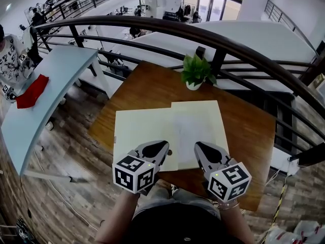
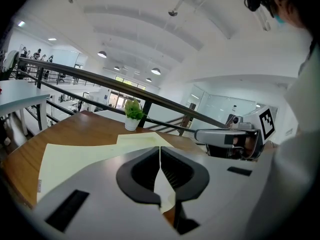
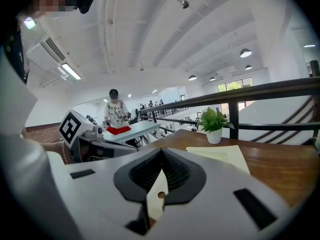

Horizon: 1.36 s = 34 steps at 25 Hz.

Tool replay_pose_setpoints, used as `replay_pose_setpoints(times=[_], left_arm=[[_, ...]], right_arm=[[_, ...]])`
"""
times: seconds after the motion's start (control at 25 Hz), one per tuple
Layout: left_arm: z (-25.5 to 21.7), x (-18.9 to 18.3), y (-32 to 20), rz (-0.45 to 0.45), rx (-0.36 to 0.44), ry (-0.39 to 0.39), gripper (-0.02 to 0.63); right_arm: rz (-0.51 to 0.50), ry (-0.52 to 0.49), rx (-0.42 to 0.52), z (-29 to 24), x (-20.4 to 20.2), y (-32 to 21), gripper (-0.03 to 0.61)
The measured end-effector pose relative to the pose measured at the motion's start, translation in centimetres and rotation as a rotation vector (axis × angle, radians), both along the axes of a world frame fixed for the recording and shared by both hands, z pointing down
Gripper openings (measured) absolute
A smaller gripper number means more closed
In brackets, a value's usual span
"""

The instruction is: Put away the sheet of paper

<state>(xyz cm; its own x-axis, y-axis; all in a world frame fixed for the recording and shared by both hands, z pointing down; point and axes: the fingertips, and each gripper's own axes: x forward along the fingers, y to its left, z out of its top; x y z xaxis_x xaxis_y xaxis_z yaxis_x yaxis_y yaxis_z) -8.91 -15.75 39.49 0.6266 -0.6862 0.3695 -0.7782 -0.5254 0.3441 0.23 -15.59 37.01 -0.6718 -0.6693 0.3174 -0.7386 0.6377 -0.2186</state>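
Pale yellow paper (image 1: 152,128) lies flat on the brown wooden table (image 1: 147,83) as two overlapping leaves, the right leaf (image 1: 200,123) set a little farther back. I cannot tell whether they are one folded sheet. My left gripper (image 1: 166,147) is at the paper's near edge, shut on that edge; in the left gripper view (image 2: 160,151) a strip of paper shows between the closed jaws. My right gripper (image 1: 198,145) is shut on the near edge too, and the right gripper view (image 3: 161,154) shows a punched corner pinched in its jaws.
A small potted plant (image 1: 195,72) stands at the table's far edge, just beyond the paper. A dark curved railing (image 1: 223,39) runs behind it. A pale blue table (image 1: 45,85) with a red cloth (image 1: 31,91) is at the left, with a person beside it.
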Motion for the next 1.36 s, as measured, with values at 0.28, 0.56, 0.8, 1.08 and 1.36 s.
replay_pose_setpoints(times=[0.28,0.56,0.8,1.08,1.36], left_arm=[[0.3,0.3,0.1,0.005,-0.021,0.008,0.021],[0.4,0.5,-0.3,0.009,-0.023,0.009,0.021],[0.7,1.0,0.0,0.027,-0.043,0.011,0.021],[0.9,1.1,0.0,0.035,-0.046,0.002,0.021],[1.6,1.5,-0.2,0.049,-0.07,0.008,0.021]], right_arm=[[0.016,0.001,0.004,-0.1,0.4,-0.1,0.026],[0.012,0.004,0.002,0.0,0.5,-0.3,0.026],[0.01,0.013,-0.007,0.3,0.9,-0.3,0.026],[0.007,0.02,-0.012,0.5,0.9,-0.5,0.026],[-0.009,0.024,-0.031,1.4,1.0,-0.5,0.026]])
